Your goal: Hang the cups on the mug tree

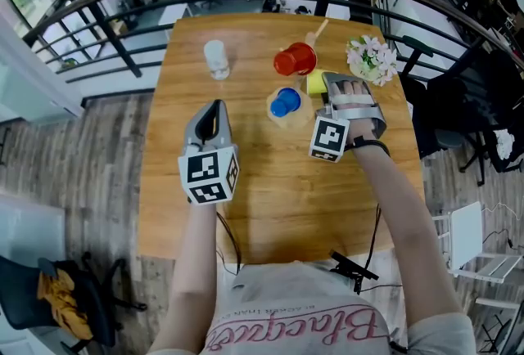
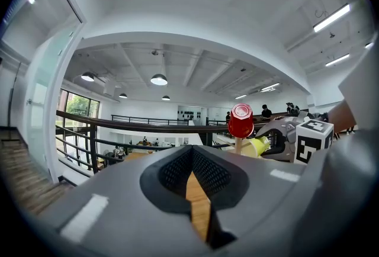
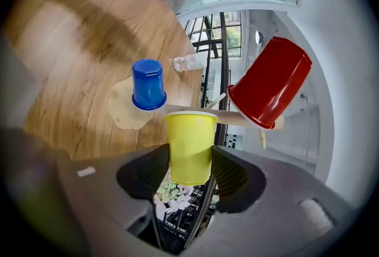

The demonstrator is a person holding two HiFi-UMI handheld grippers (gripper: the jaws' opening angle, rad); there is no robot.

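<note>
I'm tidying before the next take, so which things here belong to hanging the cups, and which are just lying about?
Job: mug tree; red cup and blue cup on it; yellow cup in the right gripper's jaws; clear cup, standing on the table.
Lying about: flowers; white chair.

The only lettering is on the person's shirt point(image 1: 304, 322) at the bottom of the head view. A large pink script word runs across the chest. It seems to begin "Blac", but the rest is uncertain. A line of small capitals above it is too small to read. The cube point(image 1: 209, 174) on the left tool point(image 1: 215, 106) and the cube point(image 1: 330, 138) on the right tool point(image 1: 332, 83) bear black-and-white square code patterns, not letters or numbers.
</note>
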